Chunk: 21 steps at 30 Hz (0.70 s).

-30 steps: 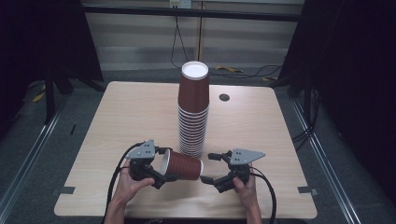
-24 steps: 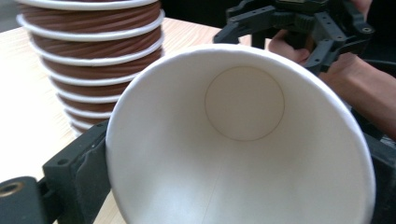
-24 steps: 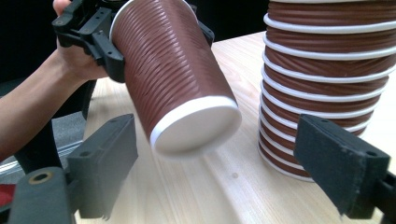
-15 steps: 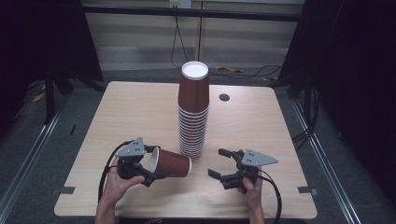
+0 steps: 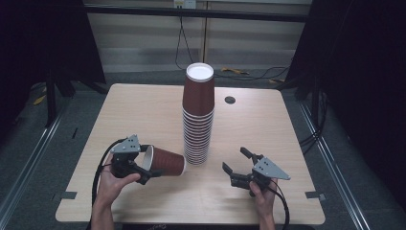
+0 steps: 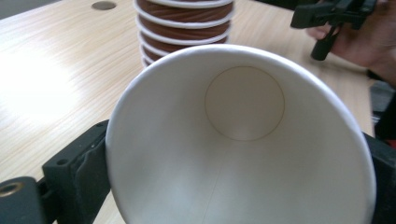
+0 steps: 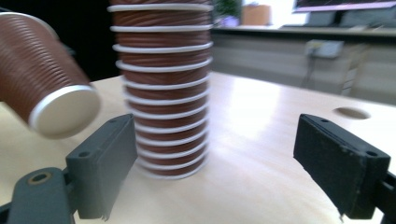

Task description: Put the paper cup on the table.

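- The left tool (image 5: 146,173) pinches one brown paper cup (image 5: 167,161) at its rim, jaws spread wide around it.
- The right tool (image 5: 237,166) stands spread and holds nothing.
- The cup lies sideways above the tabletop (image 5: 143,110), long axis level, base toward the cup stack (image 5: 197,115), mouth toward the left hand (image 5: 111,182).
- One cup, one stack.

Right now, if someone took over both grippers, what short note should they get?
Left gripper: shut on one paper cup, held on its side by the rim, base pointing at the stack.
Right gripper: open, holding nothing, right of the stack.
The stack stands upside down mid-table.
Done: one cup is in hand, apart from the stack.
Left: likely to place that cup; where, I cannot tell.
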Tool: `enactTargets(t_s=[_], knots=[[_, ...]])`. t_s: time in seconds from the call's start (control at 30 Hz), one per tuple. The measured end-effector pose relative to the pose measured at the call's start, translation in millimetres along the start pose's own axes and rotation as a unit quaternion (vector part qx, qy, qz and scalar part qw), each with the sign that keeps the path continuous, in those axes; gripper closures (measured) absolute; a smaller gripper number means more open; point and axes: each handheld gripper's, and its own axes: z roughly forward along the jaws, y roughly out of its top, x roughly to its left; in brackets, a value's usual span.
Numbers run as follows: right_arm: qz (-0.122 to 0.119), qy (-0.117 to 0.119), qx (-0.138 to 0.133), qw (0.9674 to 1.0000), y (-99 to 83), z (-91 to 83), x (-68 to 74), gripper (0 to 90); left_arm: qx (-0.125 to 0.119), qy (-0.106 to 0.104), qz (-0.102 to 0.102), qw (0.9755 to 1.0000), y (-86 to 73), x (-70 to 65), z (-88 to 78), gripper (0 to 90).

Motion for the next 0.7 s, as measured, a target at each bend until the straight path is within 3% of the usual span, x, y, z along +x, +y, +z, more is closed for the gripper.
enactTargets(t_s=[0.1, 0.2, 0.27, 0.5, 0.7], knots=[[-0.012, -0.014, -0.010, 0.9998, -2.3, 1.2, 0.6, 13.3, 0.010, 0.007, -0.005, 0.9999, 3.4, 3.2, -2.6, 4.7], [-0.014, -0.033, -0.026, 0.9990, -10.1, 2.1, 1.4, 13.4, 0.028, 0.027, -0.008, 0.9992, 5.5, 6.1, -5.6, 4.7], [-0.009, -0.044, -0.034, 0.9984, -15.4, 1.7, 1.7, 13.5, 0.029, 0.029, -0.009, 0.9991, 6.3, 7.7, -6.6, 4.7], [-0.001, -0.050, -0.042, 0.9979, -16.2, 0.2, 1.3, 13.3, 0.042, 0.049, -0.012, 0.9978, 13.3, 15.9, -11.1, 4.7], [0.005, -0.051, -0.049, 0.9975, -16.9, -1.0, 0.1, 13.0, 0.062, 0.051, -0.009, 0.9967, 23.0, 23.0, -11.1, 4.7]])
